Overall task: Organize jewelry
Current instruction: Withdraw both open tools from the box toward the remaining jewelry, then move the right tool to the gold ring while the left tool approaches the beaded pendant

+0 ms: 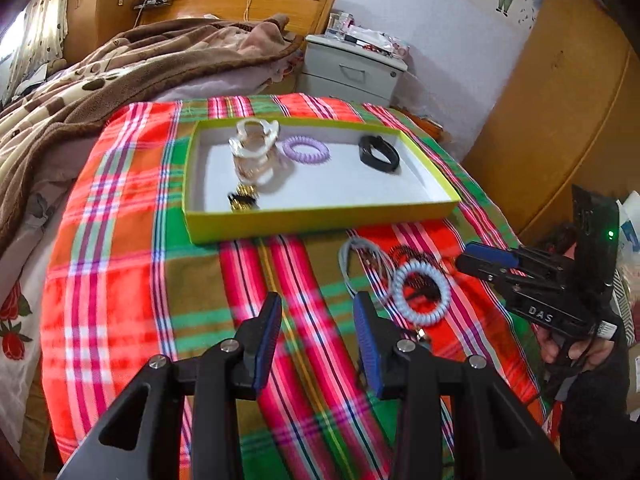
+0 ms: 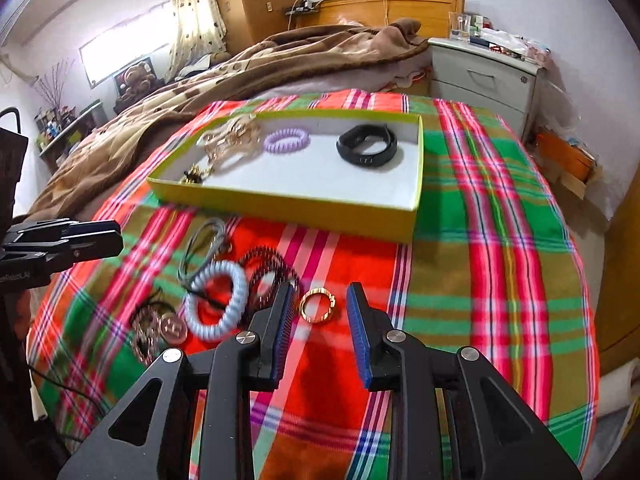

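Note:
A yellow-green box lid (image 1: 312,222) (image 2: 288,210) lies on the plaid cloth and holds a purple spiral hair tie (image 1: 305,149) (image 2: 286,140), a black wristband (image 1: 379,153) (image 2: 367,151), pale chain pieces (image 1: 254,148) and a gold-black item (image 1: 242,198). In front of the box lie a light-blue spiral tie (image 1: 421,292) (image 2: 216,300), a grey cord (image 1: 360,264) and a dark beaded strand (image 2: 268,272). A gold ring (image 2: 318,305) lies between the tips of my right gripper (image 2: 318,300), which is open above it. My left gripper (image 1: 318,308) is open over bare cloth, left of the blue tie.
The plaid cloth (image 1: 140,280) covers a bed with a brown blanket (image 1: 100,72) behind. A grey nightstand (image 1: 352,68) stands at the back. A button-like piece and chain (image 2: 160,332) lie at the cloth's left in the right wrist view. A wooden wardrobe (image 1: 560,120) is at the right.

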### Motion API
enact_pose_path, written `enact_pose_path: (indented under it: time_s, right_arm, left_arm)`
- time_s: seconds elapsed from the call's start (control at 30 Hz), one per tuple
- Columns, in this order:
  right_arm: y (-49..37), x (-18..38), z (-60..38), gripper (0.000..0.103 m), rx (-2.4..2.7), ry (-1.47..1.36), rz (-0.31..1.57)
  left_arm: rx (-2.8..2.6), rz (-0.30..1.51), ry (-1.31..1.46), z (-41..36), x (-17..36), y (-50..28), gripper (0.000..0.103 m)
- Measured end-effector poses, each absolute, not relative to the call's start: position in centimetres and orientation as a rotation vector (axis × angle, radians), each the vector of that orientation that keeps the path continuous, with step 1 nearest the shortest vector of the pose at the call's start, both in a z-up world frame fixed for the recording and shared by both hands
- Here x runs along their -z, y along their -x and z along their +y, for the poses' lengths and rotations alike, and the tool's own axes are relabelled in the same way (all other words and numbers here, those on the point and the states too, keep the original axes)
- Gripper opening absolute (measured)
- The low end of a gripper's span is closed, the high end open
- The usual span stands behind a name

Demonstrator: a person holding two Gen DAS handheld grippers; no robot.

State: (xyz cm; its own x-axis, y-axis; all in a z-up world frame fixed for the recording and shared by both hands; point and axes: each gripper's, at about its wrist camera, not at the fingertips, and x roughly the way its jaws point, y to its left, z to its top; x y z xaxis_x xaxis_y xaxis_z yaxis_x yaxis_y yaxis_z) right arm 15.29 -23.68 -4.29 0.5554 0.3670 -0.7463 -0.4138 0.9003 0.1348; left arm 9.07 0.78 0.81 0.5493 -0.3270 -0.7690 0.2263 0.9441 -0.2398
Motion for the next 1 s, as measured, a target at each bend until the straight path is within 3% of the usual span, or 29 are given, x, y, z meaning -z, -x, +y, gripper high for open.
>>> enact_pose_path:
  time_s: [0.1, 0.7, 0.9, 1.0]
  right_arm:
    - [-15.3, 4.9, -23.7, 0.041, -0.466, 0.048, 0.883]
    - [-15.8, 5.5, -22.5, 0.041, -0.512, 0.158, 0.901]
    - [-15.3, 5.4, -22.1, 0.033, -0.517, 0.179, 0.892]
    - [-15.3, 5.2, -22.4, 0.023, -0.504, 0.170, 0.886]
  left_arm:
    - [0.340, 0.950, 0.114, 0.4, -0.2, -8.5, 0.039]
    - [0.339, 0.979, 0.123, 0.6, 0.7, -7.5, 0.039]
    - [0.338, 0.982, 0.122, 0.4, 0.8, -7.2, 0.039]
    - [0.336, 0.984, 0.121, 0.5, 0.7, -7.1, 0.039]
